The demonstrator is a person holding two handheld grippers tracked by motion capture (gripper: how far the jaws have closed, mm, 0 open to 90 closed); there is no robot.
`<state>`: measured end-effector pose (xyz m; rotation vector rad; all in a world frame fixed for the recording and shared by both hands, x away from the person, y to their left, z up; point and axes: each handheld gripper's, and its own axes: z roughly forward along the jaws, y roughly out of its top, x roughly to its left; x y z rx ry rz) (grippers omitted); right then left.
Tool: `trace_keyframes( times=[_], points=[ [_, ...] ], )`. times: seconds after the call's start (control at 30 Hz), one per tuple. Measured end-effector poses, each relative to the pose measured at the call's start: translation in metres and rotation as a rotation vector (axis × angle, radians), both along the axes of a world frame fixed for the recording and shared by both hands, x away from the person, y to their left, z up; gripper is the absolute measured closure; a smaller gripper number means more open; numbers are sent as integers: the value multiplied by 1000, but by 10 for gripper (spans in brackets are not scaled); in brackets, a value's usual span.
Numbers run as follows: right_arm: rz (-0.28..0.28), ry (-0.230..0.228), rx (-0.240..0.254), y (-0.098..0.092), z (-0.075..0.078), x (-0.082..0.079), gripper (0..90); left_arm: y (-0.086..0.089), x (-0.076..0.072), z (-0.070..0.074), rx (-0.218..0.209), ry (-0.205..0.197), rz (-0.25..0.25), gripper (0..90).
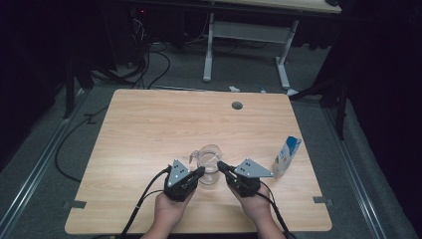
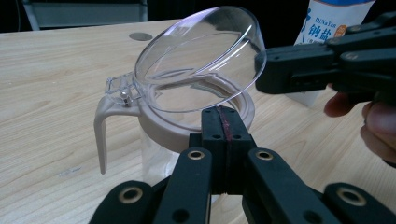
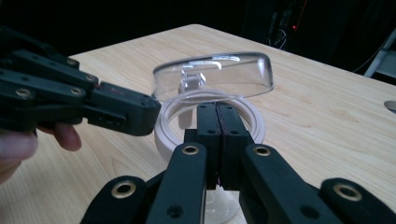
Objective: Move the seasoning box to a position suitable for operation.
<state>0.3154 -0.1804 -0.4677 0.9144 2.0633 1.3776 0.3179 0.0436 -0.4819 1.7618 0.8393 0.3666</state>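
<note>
**Flanking a clear pitcher with both claws shut**

Largest item: pale wood-grain table [image 1: 149,129], taking up the centre of the high view, with a small round grey grommet [image 1: 237,105] toward its upper edge.

Clear plastic pitcher with a beige rim and handle [image 1: 209,169] stands upright in the lower centre of the high view, between the two tools. Its clear domed hinged lid [image 2: 201,56] is tipped up at a slant, upper centre of the left gripper view; the beige handle hangs at left of that frame.

White and blue carton with printed lettering [image 1: 287,156] stands upright right of centre in the high view, well apart from the pitcher.

Left gripper [image 1: 200,172], lower centre-left: jaws pressed flat together, nothing between them, tips at the pitcher's near rim.

Right gripper [image 1: 221,166], lower centre-right: jaws likewise closed on nothing, tips by the lid's edge; actual contact cannot be told.
</note>
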Motion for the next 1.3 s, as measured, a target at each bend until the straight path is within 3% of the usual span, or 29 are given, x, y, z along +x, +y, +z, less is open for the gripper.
trace_keyframes(
  times=[0.63, 1.0, 1.3],
  points=[
    [-7, 36, 4, -2, -10, 4, 891, 4, 4, 5, -41, -16, 27, 900],
    [-5, 29, 1, -2, -10, 5, 894, 10, 8, 8, -87, -13, 66, 900],
    [-2, 25, 2, -2, -11, 5, 896, 15, 11, 7, -95, -8, 88, 899]
  ],
)
